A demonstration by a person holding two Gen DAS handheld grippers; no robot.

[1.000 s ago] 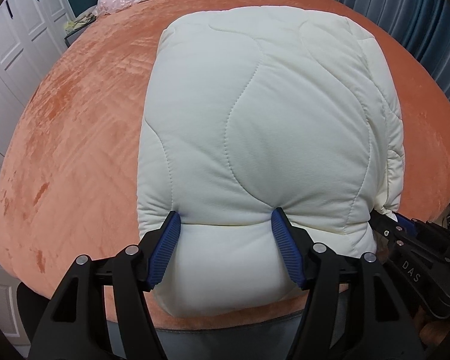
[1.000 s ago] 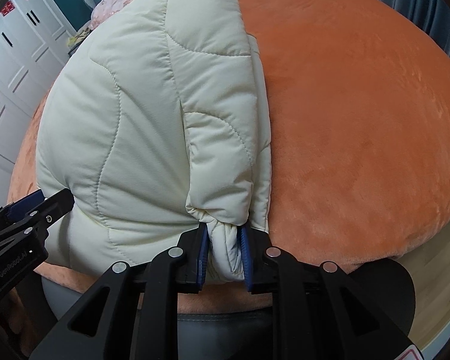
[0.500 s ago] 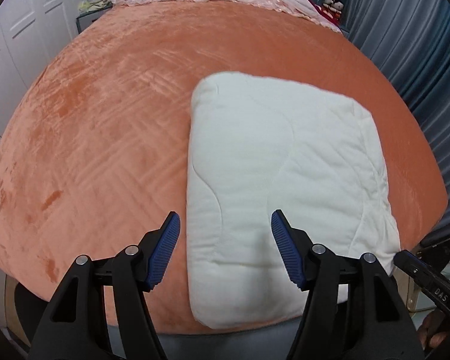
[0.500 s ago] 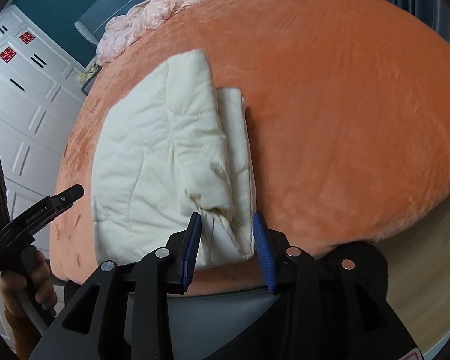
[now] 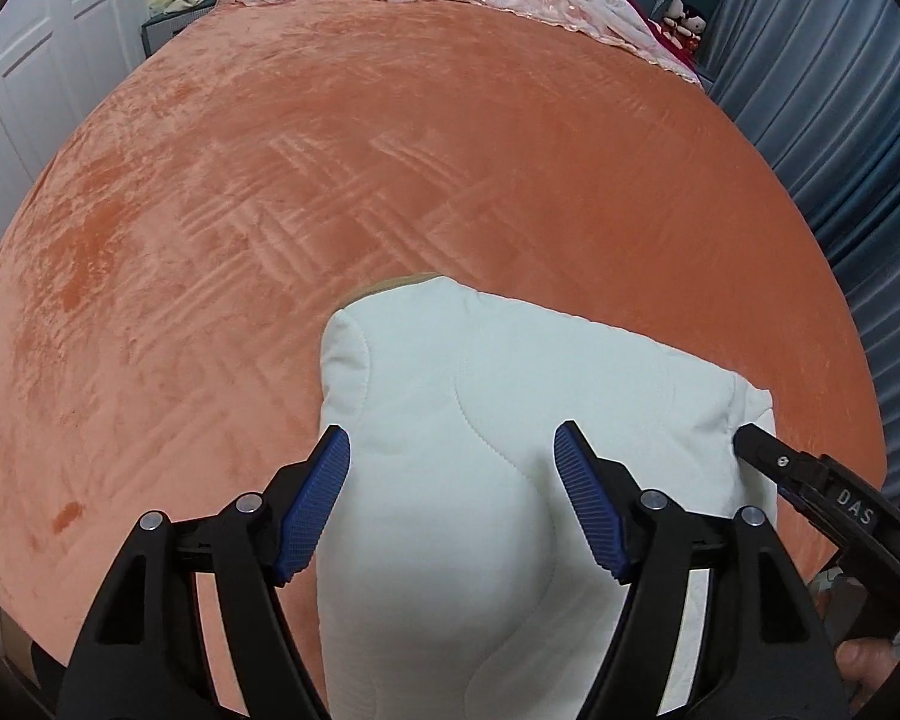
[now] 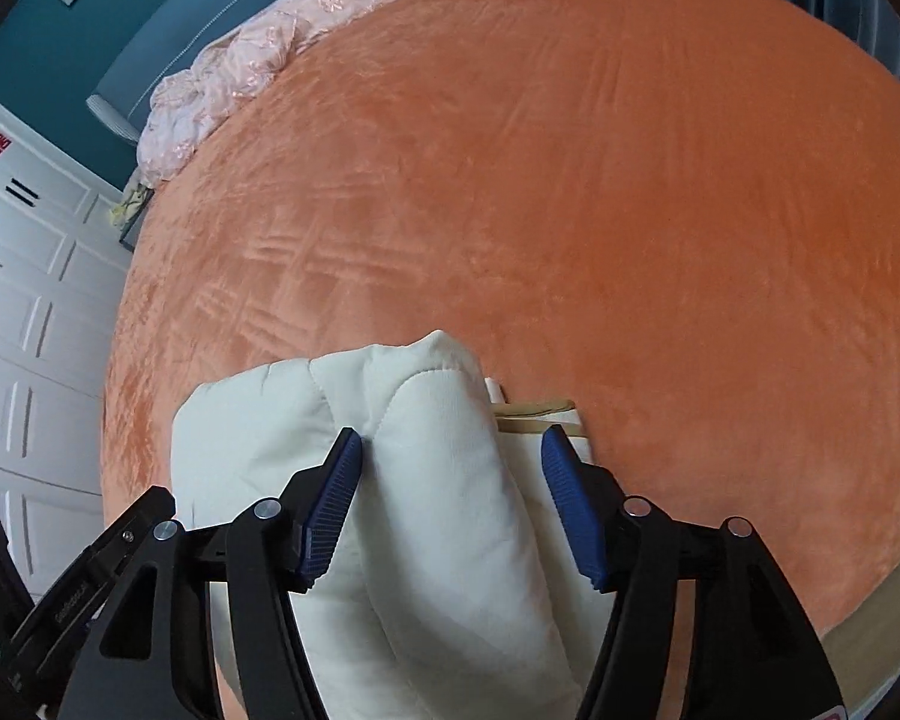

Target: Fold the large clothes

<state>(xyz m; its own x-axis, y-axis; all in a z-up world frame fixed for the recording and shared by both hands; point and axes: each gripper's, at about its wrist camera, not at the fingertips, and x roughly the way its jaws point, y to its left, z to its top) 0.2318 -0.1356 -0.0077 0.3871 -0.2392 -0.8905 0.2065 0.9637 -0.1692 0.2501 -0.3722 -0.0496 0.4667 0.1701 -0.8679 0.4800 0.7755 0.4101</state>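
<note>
Plush orange bedspread [image 5: 450, 180], puffy quilted cream jacket [image 5: 480, 420]

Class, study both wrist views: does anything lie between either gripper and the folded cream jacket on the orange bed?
Nothing visible does. The left gripper stands open directly over the folded cream jacket. The right gripper is open too, its jaws having just been opening, with the jacket's thick fold between them. Only the orange bed cover surrounds the jacket.

Bedroom: bed [image 5: 390, 180], wardrobe [image 6: 24, 330]
</note>
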